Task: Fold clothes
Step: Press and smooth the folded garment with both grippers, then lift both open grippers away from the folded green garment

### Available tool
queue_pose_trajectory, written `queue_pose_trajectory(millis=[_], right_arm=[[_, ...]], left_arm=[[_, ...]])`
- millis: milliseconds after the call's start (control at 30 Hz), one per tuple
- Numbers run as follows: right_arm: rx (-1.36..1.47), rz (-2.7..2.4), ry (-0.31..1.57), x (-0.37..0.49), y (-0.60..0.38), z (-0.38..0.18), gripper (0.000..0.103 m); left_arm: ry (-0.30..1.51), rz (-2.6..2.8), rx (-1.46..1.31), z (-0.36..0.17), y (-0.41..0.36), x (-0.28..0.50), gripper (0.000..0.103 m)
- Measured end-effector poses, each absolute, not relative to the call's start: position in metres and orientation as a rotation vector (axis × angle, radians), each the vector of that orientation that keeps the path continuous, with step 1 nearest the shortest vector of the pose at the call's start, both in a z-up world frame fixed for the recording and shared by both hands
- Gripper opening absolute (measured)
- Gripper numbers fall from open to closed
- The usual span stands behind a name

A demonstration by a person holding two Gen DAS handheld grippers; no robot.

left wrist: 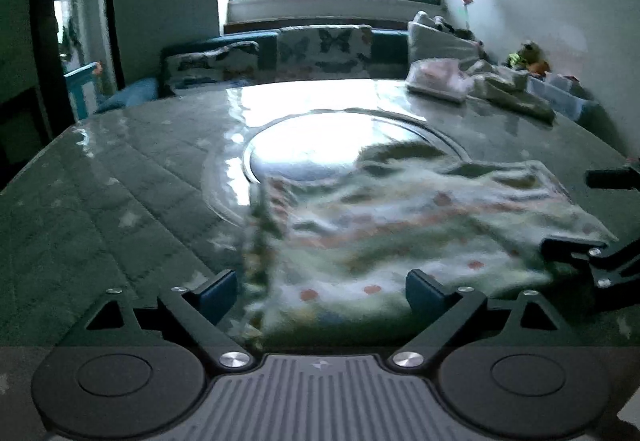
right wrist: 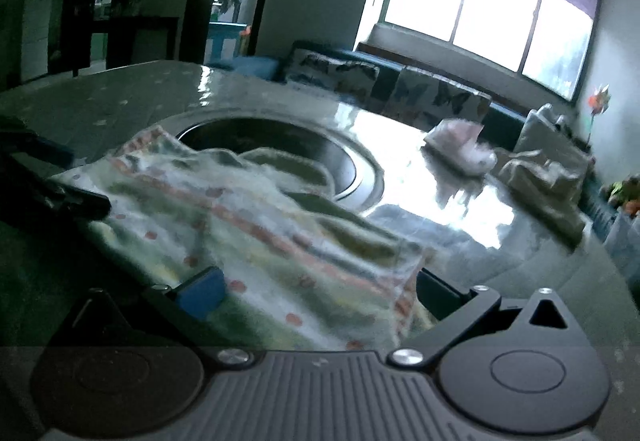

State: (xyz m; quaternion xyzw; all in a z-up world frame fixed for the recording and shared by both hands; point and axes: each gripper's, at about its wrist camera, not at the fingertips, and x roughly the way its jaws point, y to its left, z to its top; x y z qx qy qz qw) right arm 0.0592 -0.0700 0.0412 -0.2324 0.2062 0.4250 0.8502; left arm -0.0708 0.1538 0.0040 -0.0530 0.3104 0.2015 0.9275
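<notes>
Both grippers — left point(left wrist: 320, 295) and right point(right wrist: 320, 295) — are hanging wide open, gripping nothing, over the crumpled garment point(left wrist: 400, 229) lying on the table point(left wrist: 120, 181).

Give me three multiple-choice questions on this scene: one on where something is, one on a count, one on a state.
1. Where does the patterned cloth lie?
A. on the sofa
B. on the table, partly over the round inset
C. on the floor

2. How many folded piles sit at the table's far side?
A. none
B. two
C. five

3. How does the left tool stand?
A. open
C. shut on a cushion
B. shut on the cloth

Answers: 1 B, the cloth overlaps the inset of the table. 2 B, a pink pile and an olive pile. 3 A, its fingers stand wide apart.
</notes>
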Motion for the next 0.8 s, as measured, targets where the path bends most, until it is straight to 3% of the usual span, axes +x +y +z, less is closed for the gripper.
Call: queue_pose_trajectory(millis=[800], right_arm=[[-0.459, 0.816, 0.474, 0.071, -0.088, 0.036, 0.103]], left_arm=[[0.641, 0.528, -0.102, -0.005, 0.179, -0.088, 0.099]])
